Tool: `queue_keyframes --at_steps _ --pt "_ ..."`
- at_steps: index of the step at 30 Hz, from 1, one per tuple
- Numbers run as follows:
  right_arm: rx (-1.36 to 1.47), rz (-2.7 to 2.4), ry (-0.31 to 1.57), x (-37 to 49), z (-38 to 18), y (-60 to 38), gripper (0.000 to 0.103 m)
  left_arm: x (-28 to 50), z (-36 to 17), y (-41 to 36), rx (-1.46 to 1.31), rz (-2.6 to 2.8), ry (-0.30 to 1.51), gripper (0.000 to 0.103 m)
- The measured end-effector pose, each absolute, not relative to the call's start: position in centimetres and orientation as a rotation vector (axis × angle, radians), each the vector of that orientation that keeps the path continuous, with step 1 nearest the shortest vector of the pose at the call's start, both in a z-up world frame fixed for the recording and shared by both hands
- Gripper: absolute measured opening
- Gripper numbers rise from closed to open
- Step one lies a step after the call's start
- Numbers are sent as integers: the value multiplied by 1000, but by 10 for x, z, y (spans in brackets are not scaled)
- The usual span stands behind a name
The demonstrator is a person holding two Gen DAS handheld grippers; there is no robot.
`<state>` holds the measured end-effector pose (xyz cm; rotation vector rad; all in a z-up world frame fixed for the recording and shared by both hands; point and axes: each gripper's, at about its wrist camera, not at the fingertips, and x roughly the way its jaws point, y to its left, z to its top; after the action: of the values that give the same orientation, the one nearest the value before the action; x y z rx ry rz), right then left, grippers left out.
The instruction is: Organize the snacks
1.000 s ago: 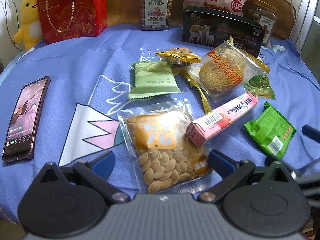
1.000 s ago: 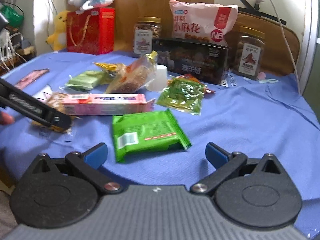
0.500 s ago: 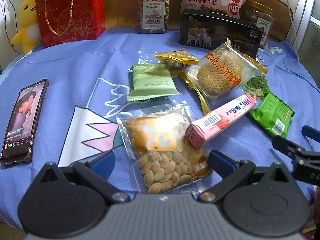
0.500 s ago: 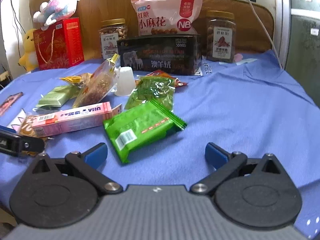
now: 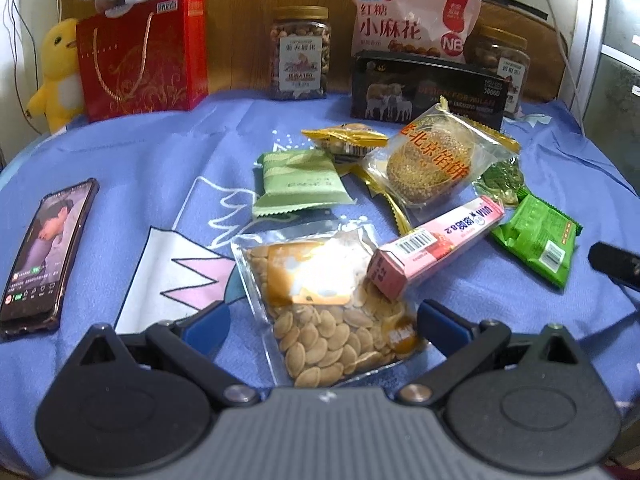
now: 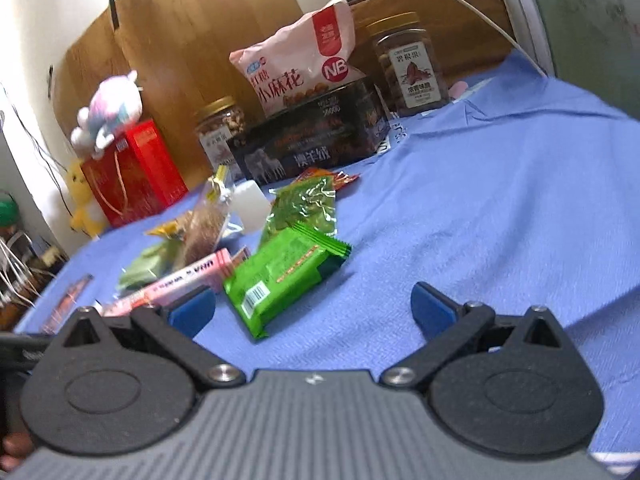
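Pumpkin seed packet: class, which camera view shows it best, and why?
The left wrist view: the pumpkin seed packet lies whole and sharp between the open left gripper fingers. The right wrist view does not show it clearly; the pink box and blur hide that area.

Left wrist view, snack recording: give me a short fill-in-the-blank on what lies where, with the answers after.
1. One end of the pink box rests on the bag of ____ seeds.
2. The phone lies on the ____ side of the blue cloth.
3. The plush on top of the red box is mostly ____; the yellow duck stands beside that box.
4. Both the left gripper and the right gripper are ____.

Answers: pumpkin; left; white; open
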<state>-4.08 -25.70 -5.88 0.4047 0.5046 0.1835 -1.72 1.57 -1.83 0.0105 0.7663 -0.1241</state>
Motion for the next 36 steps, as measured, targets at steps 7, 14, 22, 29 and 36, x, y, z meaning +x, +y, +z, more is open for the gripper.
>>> queue_keyframes --at_steps 7,14,22,29,36 --pt "458 186 467 -41 -61 -264 103 -22 -18 18 14 -167 729 103" --pt "391 126 370 -36 -35 -278 103 -33 12 40 -13 -231 544 103" --pt "208 18 201 -23 15 -311 103 -11 59 71 -30 -185 399 103" --pt "140 -37 105 -36 40 -330 103 -12 68 73 -2 -198 356 103" --pt "30 -25 -22 -51 85 -337 103 2 83 72 -18 -225 342 103"
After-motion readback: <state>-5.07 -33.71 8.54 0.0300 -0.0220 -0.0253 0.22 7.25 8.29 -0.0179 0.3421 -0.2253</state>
